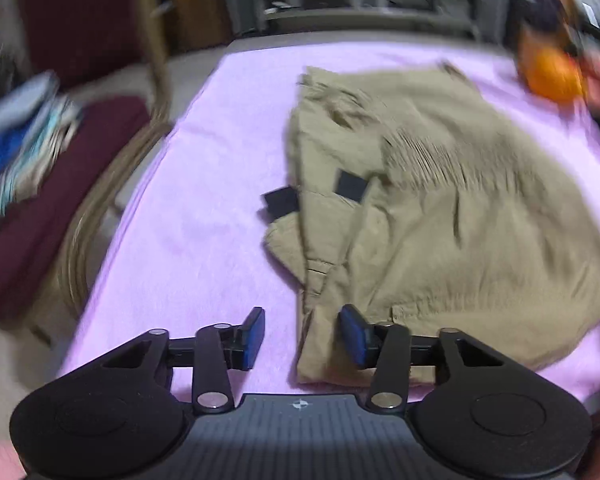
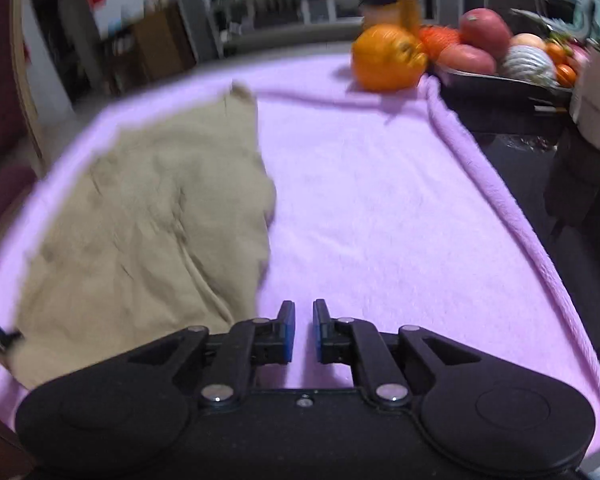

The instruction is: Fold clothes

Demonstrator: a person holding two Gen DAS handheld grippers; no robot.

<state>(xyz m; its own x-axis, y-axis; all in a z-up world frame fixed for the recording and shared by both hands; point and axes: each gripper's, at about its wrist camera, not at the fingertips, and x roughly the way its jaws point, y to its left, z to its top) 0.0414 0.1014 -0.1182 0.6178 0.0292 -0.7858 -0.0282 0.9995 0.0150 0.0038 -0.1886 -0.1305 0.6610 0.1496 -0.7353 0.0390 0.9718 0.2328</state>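
A khaki garment (image 1: 440, 208) with two black patches lies partly folded on the lilac blanket (image 1: 188, 216). My left gripper (image 1: 302, 338) is open and empty, just above the garment's near left corner. In the right wrist view the same garment (image 2: 148, 232) lies to the left on the blanket (image 2: 380, 208). My right gripper (image 2: 304, 332) hovers over bare blanket beside the garment's near right edge. Its jaws stand a narrow gap apart with nothing between them.
An orange pumpkin-shaped object (image 2: 388, 58) sits at the blanket's far right corner, next to a dark tray of fruit (image 2: 500, 52). A dark red chair (image 1: 40, 184) with blue items on it stands left of the table. Shelving lines the back.
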